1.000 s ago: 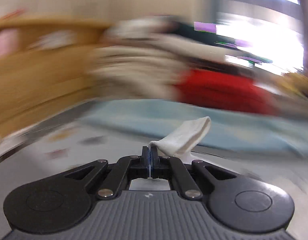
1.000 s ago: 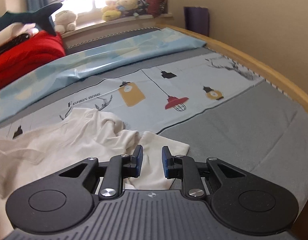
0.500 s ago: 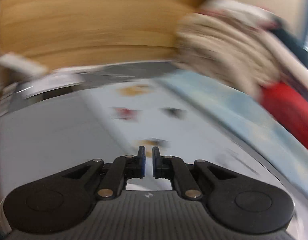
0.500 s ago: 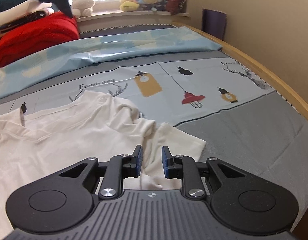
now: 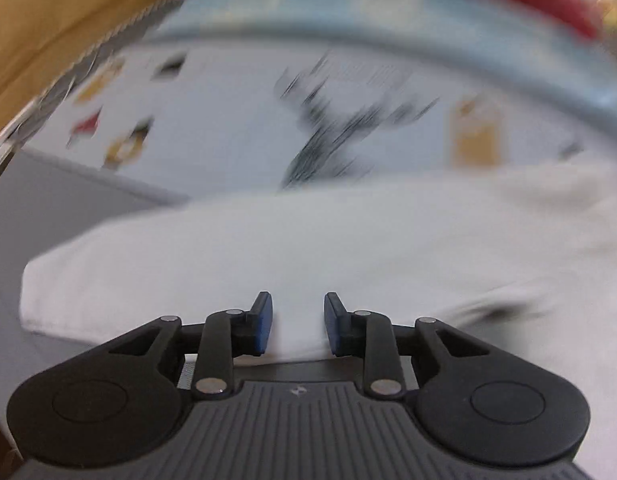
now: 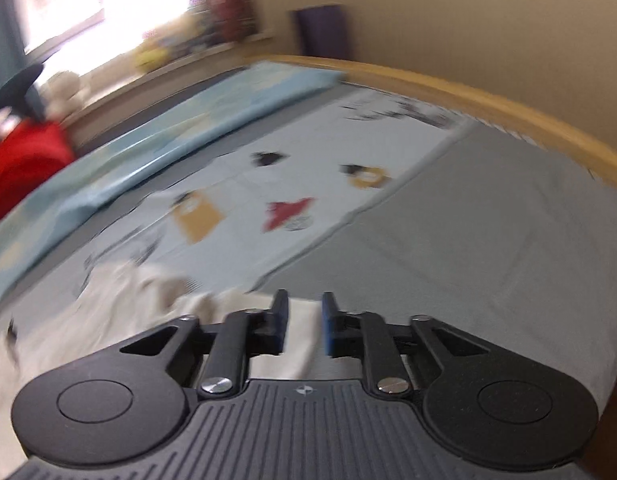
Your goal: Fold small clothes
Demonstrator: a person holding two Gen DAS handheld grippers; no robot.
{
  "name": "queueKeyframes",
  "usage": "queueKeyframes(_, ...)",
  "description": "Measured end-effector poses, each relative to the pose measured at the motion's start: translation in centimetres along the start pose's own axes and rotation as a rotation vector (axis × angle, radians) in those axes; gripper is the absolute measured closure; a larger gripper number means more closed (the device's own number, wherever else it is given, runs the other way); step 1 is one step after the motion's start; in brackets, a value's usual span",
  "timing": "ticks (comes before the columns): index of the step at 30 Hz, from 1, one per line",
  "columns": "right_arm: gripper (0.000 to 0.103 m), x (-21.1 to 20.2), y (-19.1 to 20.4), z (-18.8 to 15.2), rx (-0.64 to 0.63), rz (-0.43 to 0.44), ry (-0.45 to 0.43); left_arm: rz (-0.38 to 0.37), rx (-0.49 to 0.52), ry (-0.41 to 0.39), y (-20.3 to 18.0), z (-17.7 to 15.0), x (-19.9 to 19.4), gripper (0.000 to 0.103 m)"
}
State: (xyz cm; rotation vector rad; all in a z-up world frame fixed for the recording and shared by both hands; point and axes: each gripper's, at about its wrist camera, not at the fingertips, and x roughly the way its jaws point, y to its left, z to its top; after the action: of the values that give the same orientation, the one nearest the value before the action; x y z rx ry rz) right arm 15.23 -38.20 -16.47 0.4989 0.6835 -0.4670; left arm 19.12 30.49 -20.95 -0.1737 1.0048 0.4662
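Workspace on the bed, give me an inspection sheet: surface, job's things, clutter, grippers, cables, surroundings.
Surface: grey bed sheet with a pale blue printed cloth laid over it, lamp and deer motifs; both views blurred.
Job's things: white cotton T-shirt spread flat on the bed; its edge lies in front of both grippers.
Clutter: red folded blanket and rolled light blue quilt at the far side.
Grippers: left gripper open, empty, over the shirt; right gripper open, empty, with shirt fabric seen between the fingers.
Cables: nothing seen.
Surroundings: wooden bed rail, beige wall, bright window with plush toys on the sill.
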Motion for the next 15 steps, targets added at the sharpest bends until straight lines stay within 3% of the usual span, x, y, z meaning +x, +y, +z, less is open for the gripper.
queueKeyframes(4,0.088,2.7,-1.7,-0.5,0.058,0.079,0.11,-0.12,0.032,-0.133,-2.5,0.0,-8.3,0.071)
queueKeyframes(6,0.081,4.6,-2.0,-1.1,0.099,0.109,0.197,-0.197,0.114,-0.205,-3.9,-0.7,-11.7,0.061)
queueKeyframes(8,0.077,6.4,-1.6,-1.6,0.105,0.151,0.255,-0.245,0.185,-0.256,-5.4,-3.7,-13.9,0.057)
queueKeyframes(11,0.076,8.8,-0.5,-2.3,0.056,0.143,0.289,-0.245,0.285,-0.268,-8.0,-7.7,-13.1,0.058)
queueKeyframes(12,0.075,9.6,-0.4,-2.6,0.045,0.131,0.3,-0.205,0.324,-0.192,-9.3,-8.1,-11.6,0.065)
queueKeyframes(13,0.075,10.1,-0.2,-3.0,0.038,0.123,0.301,-0.187,0.325,-0.157,-10.1,-8.5,-11.0,0.067)
queueKeyframes(15,0.076,10.2,0.4,-3.0,0.003,0.113,0.258,-0.211,0.316,-0.181,-11.2,-8.6,-11.0,0.067)
